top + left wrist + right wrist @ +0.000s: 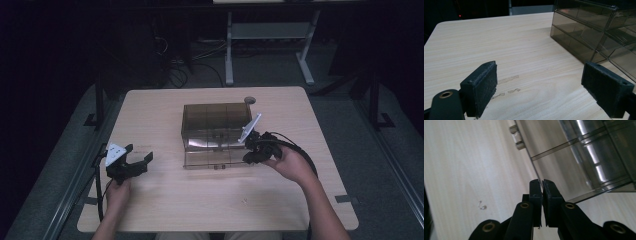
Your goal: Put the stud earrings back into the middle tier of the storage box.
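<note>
A smoky transparent drawer cabinet (pixel 216 131), one lower drawer (pixel 215 159) pulled out, stands just ahead of the right gripper (pixel 248 159), jaws pressed together, empty. Left gripper (pixel 139 154) gapes wide, well apart.

The left black two-jaw claw (pixel 140 161) has its jaws wide apart, while the right black claw (pixel 248 159) has its jaws pressed together.

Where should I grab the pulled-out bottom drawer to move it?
Judging from the pose, grip the drawer by its thin front wall, coming from the person's side: that edge faces outward, and the right gripper already sits beside it, jaws nearly closed.
</note>
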Demonstrator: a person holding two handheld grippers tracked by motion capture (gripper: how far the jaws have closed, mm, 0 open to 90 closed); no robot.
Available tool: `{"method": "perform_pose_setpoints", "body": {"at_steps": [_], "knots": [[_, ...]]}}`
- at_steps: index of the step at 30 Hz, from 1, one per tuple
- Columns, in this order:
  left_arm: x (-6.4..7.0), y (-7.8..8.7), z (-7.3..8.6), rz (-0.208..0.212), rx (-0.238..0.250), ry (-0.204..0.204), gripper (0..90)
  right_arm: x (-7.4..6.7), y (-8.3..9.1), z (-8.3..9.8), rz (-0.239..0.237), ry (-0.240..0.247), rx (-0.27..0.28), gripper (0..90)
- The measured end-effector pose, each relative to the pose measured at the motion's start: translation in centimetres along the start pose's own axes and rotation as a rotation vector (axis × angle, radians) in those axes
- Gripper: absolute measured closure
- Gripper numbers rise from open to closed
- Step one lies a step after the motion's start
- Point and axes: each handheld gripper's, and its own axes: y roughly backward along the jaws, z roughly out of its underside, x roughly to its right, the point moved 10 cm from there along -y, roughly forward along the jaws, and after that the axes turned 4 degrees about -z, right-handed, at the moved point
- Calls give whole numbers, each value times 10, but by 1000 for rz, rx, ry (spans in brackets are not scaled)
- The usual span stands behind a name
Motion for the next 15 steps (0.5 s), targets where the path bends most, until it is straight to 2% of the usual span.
{"method": "perform_pose_setpoints", "body": {"at_steps": [8, 15], "knots": [[0, 0, 0, 1, 2, 2, 129, 22, -7, -6, 9, -41, -12, 854], [0, 0, 0, 2, 1, 7, 129, 39, -19, -5, 16, -83, -52, 854]]}}
